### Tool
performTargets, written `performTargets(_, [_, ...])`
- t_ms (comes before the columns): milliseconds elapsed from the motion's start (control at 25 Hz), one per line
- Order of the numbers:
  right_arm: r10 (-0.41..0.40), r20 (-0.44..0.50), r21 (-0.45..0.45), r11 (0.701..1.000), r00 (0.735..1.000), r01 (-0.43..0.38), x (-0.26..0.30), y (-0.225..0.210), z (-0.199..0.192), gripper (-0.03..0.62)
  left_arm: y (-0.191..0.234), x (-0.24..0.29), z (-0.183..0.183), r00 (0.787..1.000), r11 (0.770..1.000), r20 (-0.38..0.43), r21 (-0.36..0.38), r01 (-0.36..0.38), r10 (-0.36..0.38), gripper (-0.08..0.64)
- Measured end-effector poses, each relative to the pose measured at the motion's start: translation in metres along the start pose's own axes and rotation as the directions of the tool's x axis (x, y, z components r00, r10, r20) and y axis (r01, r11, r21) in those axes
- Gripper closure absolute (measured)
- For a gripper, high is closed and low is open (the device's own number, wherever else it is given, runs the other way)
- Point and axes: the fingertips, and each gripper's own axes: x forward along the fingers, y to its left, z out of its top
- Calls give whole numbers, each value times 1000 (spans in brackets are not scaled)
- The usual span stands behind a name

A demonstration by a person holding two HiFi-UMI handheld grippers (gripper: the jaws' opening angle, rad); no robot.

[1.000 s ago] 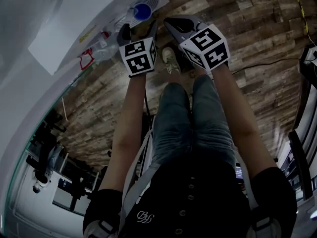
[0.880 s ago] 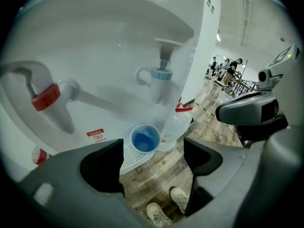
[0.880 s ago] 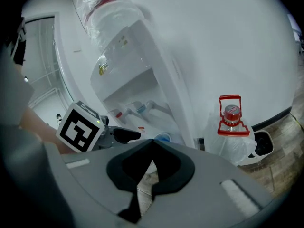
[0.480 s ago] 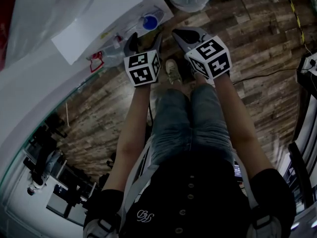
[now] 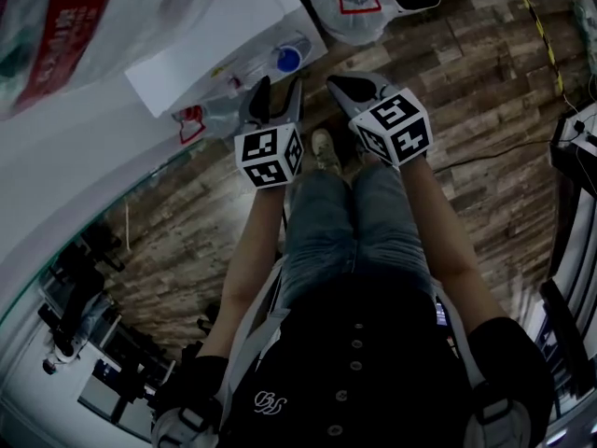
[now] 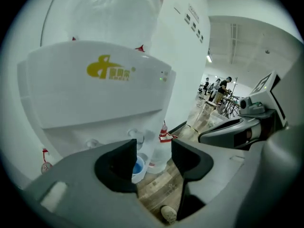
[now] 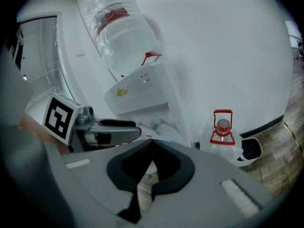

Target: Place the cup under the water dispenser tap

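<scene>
Left tool [image 6: 154, 151] half-spread, just closing, empty; right tool [image 7: 152, 148] pressed together; one cup [image 6: 137, 167] under tap [image 6: 134, 135]

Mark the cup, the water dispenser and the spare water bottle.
cup [image 5: 288, 60], head view, its blue inside.
water dispenser [image 6: 95, 96], left gripper view, front panel under the yellow logo.
spare water bottle [image 7: 222, 126], right gripper view, its red-capped top.

Cup [image 6: 138, 167] half hidden behind left gripper [image 6: 154, 150] jaws; dispenser bottle [image 6: 118, 13] cut off at top.
</scene>
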Motion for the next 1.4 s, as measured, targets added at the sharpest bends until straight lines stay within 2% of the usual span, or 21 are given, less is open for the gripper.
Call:
performTargets(320, [21,13,-48,999,1000,-21,-26,30,31,592,-9,-41,34,994,999,107,-41,35,-30,431])
performTargets(440, [40,35,-42,998,999,-38,-34,41,45,592,-15,-54,44,987,994,142,-70,82,-71,456])
performTargets(560, [71,57,-32,997,996,-69,-39,57,61,592,-20,-67,54,981,991,163,-60,117,-106,488])
performTargets(640, [77,63,-57,996,995,-74,-43,64,71,592,-21,-74,61,979,992,175,-58,114,-102,504])
performTargets(720, [87,69,-75,994,994,-82,-46,68,77,592,-20,-78,65,979,991,185,-83,105,-88,553])
performTargets(920, [105,69,-85,991,992,-99,-58,82,80,592,-28,-95,69,975,984,192,-111,138,-115,554])
performTargets(1280, [116,71,-127,986,991,-106,-75,101,88,592,-47,-121,87,959,974,180,-23,227,-220,554])
performTargets(1400, [108,75,-109,989,991,-100,-80,100,85,592,-52,-124,83,956,968,166,-23,249,-242,554])
